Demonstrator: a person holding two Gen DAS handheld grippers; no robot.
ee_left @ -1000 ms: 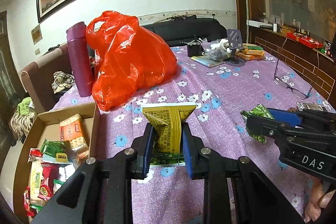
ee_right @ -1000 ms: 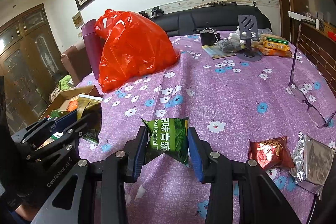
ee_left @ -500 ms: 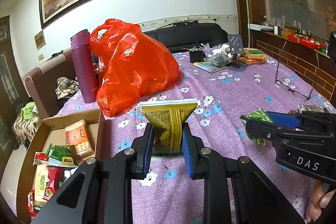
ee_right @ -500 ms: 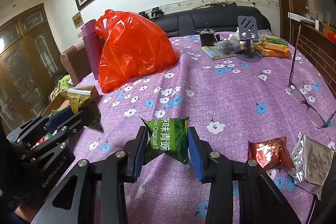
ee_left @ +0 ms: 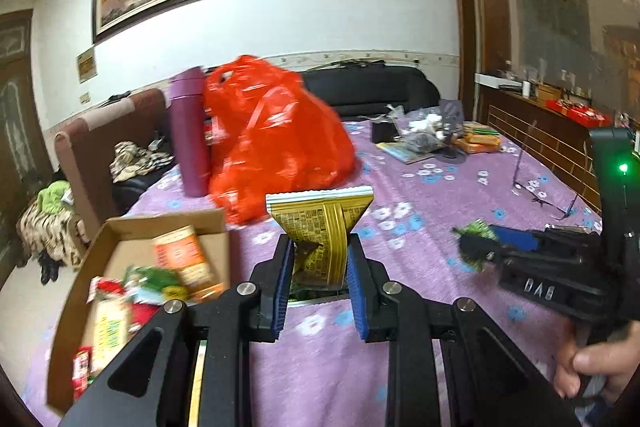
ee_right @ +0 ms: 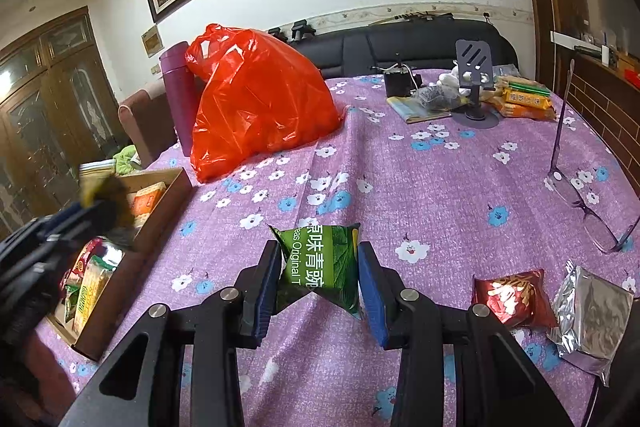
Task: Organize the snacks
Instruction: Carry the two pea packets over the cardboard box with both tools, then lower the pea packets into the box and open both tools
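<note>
My left gripper (ee_left: 318, 261) is shut on a yellow snack packet (ee_left: 320, 227), held above the purple flowered tablecloth, just right of an open cardboard box (ee_left: 92, 259) with several snack packs inside. My right gripper (ee_right: 318, 273) is shut on a green pea snack packet (ee_right: 320, 263) over the tablecloth. In the right wrist view the left gripper (ee_right: 100, 197) shows blurred above the box (ee_right: 168, 199). In the left wrist view the right gripper (ee_left: 476, 243) sits at the right with the green packet (ee_left: 476, 231) in it.
A full red plastic bag (ee_right: 256, 107) and a purple flask (ee_right: 178, 91) stand behind the box. A red snack packet (ee_right: 510, 297) and a silver pouch (ee_right: 592, 319) lie at the front right, eyeglasses (ee_right: 592, 211) beyond them. A phone stand (ee_right: 476, 79) and more packs sit far back.
My left gripper has carried the yellow packet up and leftward toward the cardboard box. The right gripper and its green packet have stayed in place.
</note>
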